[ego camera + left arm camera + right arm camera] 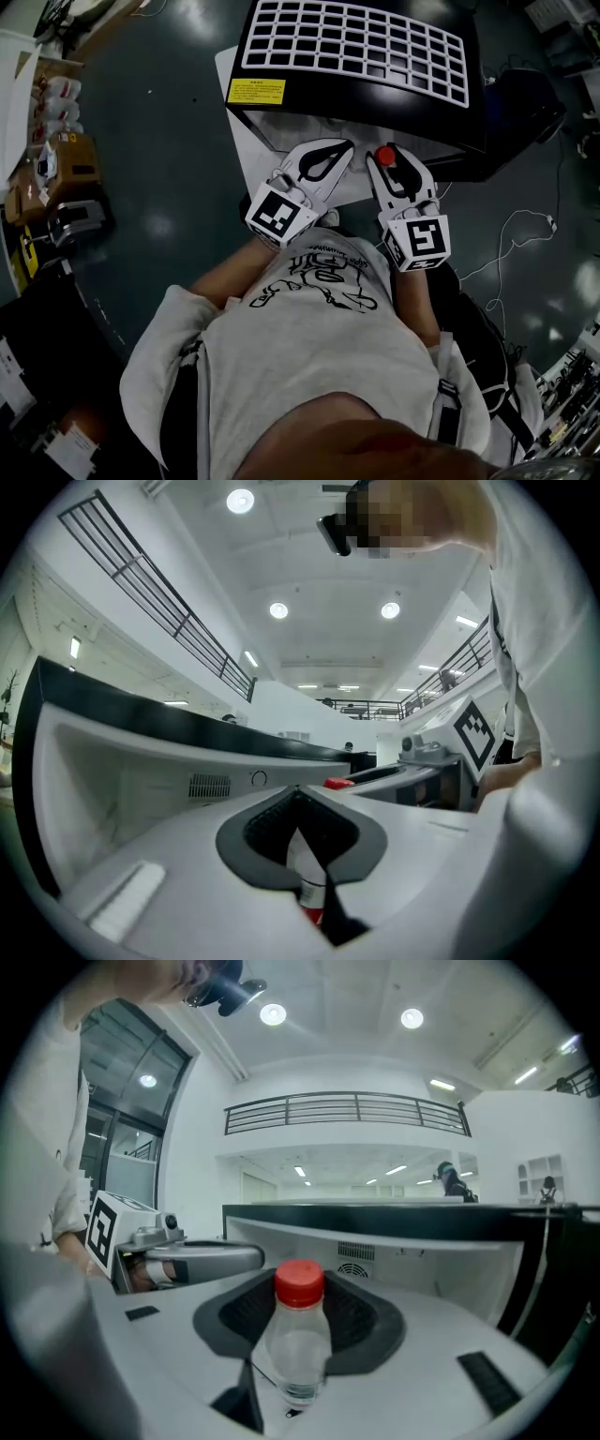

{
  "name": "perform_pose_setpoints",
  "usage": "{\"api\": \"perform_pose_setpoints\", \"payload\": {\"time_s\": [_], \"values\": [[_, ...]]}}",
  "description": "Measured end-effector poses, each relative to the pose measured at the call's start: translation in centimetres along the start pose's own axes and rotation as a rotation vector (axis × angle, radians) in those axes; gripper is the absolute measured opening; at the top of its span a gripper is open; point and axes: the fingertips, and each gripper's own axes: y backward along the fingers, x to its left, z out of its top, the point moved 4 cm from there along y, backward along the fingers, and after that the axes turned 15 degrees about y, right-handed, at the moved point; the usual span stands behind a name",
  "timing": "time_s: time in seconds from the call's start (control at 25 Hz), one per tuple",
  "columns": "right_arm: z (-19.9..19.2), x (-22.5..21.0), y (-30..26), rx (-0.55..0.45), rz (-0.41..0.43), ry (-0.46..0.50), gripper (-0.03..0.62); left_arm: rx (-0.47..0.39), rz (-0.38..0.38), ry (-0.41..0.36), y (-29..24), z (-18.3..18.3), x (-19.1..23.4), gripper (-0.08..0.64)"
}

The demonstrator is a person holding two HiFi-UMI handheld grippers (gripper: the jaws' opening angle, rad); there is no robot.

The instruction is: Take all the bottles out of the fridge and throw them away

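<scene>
Seen from above, you stand close against the open front of a small black fridge. A white grille lies on the fridge's top. It sits on a white desk, whose pale edge shows to the fridge's left and in front of it.

Both tools are side by side just in front of the fridge's opening, near each other but apart. Your left tool has its jaws drawn in around a slim white and red labelled bottle, which fills the narrow gap between the pads. Your right tool pinches a clear bottle below its neck. That bottle stands upright, its red cap above the jaws, and it is outside the fridge, just before the white inner wall with its vents.

Dark glossy floor lies bare to the left of the fridge and desk. Further left of the fridge, boxes and clutter line the edge of that view. To the right of the fridge there is a black bulky object, and thin cables trail over the floor. Your body and light printed shirt fill the space on your side of the fridge.

Above the fridge, both gripper views show a tall white room with round ceiling lights and a dark balcony railing.
</scene>
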Motion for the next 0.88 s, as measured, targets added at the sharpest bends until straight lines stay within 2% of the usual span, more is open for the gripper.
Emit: {"api": "perform_pose_setpoints", "payload": {"time_s": [0.24, 0.4, 0.48, 0.64, 0.88], "values": [[0.7, -0.3, 1.0, -0.012, 0.001, 0.008, 0.16, -0.004, -0.013, -0.01, 0.1, 0.3, -1.3, 0.008], [1.1, -0.3, 1.5, -0.024, 0.022, 0.011, 0.16, 0.016, 0.024, -0.012, 0.4, 0.0, -1.5, 0.008], [1.4, -0.3, 1.7, -0.029, 0.036, 0.016, 0.16, -0.001, 0.023, -0.014, 0.3, 0.2, -1.9, 0.008], [1.6, -0.4, 2.1, -0.044, 0.067, 0.019, 0.16, 0.0, 0.06, 0.028, 0.3, 0.7, -2.9, 0.008], [1.6, -0.3, 2.6, -0.055, 0.129, 0.032, 0.16, -0.023, 0.103, 0.013, 0.4, 0.3, -3.6, 0.008]]}}
